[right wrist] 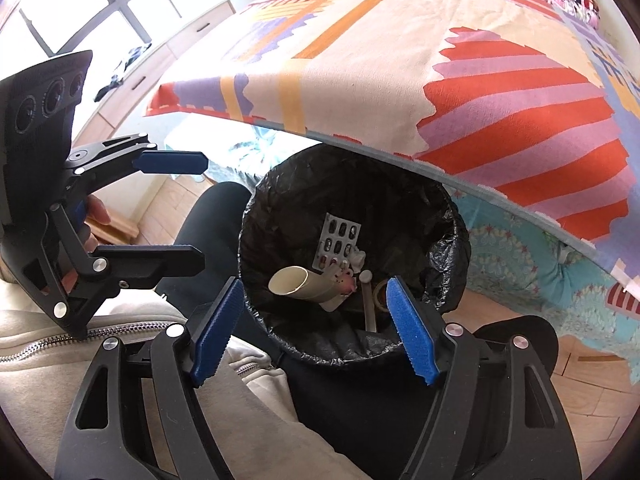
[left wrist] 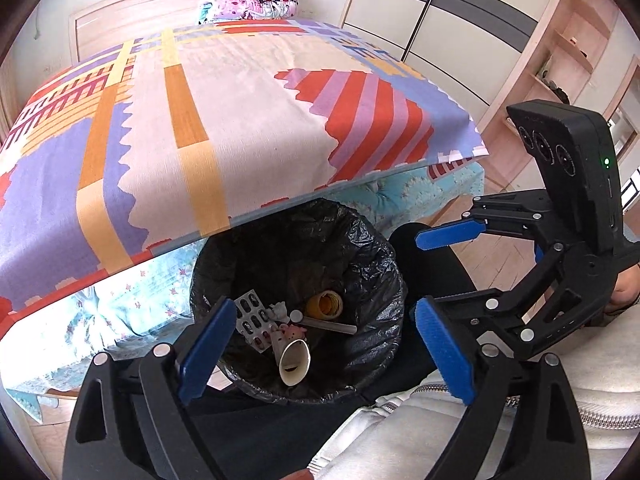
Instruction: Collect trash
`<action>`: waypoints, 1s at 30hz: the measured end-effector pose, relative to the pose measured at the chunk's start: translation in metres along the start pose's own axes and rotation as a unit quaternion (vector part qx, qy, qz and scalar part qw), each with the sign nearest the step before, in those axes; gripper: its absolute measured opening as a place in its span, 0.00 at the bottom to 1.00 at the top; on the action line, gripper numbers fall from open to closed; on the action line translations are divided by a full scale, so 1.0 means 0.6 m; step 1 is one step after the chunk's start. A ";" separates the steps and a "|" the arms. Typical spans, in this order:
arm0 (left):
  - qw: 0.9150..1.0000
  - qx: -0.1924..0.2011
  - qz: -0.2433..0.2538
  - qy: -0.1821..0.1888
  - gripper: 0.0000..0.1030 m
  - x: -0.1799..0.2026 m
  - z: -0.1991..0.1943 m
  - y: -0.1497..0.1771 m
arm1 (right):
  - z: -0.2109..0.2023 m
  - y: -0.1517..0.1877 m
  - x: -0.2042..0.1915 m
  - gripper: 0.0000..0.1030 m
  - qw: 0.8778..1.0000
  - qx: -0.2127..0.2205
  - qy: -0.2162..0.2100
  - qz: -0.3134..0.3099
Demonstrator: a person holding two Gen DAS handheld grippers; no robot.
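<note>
Left gripper (left wrist: 326, 348) & right gripper (right wrist: 312, 330) poised over bin (right wrist: 454, 216) beside bed (left wrist: 248, 120), both jaws spread wide, nothing held. Trash inside: pill pack (right wrist: 338, 244), paper tube (right wrist: 296, 282), tape roll (left wrist: 324, 306).

Black bin liner (left wrist: 360, 248), beige paper tube (left wrist: 294, 362), orange-yellow tape roll (left wrist: 325, 305), red-and-lilac striped bedspread (left wrist: 248, 120).

Both wrist cameras look steeply down from close above into the black-lined trash bin (left wrist: 352, 240) (right wrist: 448, 216) beside the bed (left wrist: 240, 120) (right wrist: 360, 60). The left sees it from its left side, seemingly; the right from the opposite side.
</note>
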State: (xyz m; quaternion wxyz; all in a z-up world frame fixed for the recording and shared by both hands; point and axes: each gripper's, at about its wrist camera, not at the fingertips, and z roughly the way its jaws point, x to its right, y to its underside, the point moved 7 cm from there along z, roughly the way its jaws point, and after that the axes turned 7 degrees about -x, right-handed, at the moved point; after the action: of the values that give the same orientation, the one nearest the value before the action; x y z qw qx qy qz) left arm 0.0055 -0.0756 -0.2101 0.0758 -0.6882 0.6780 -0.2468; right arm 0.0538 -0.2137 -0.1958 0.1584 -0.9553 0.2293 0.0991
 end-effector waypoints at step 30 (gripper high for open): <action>1.000 0.003 0.003 0.007 0.85 0.004 -0.004 -0.001 | -0.006 -0.003 0.000 0.71 1.000 0.005 0.004 -0.003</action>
State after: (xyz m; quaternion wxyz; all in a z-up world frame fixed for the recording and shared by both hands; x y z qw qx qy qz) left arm 0.0052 -0.0773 -0.2073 0.0743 -0.6841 0.6801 -0.2531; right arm 0.0552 -0.2133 -0.1922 0.1629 -0.9555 0.2274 0.0938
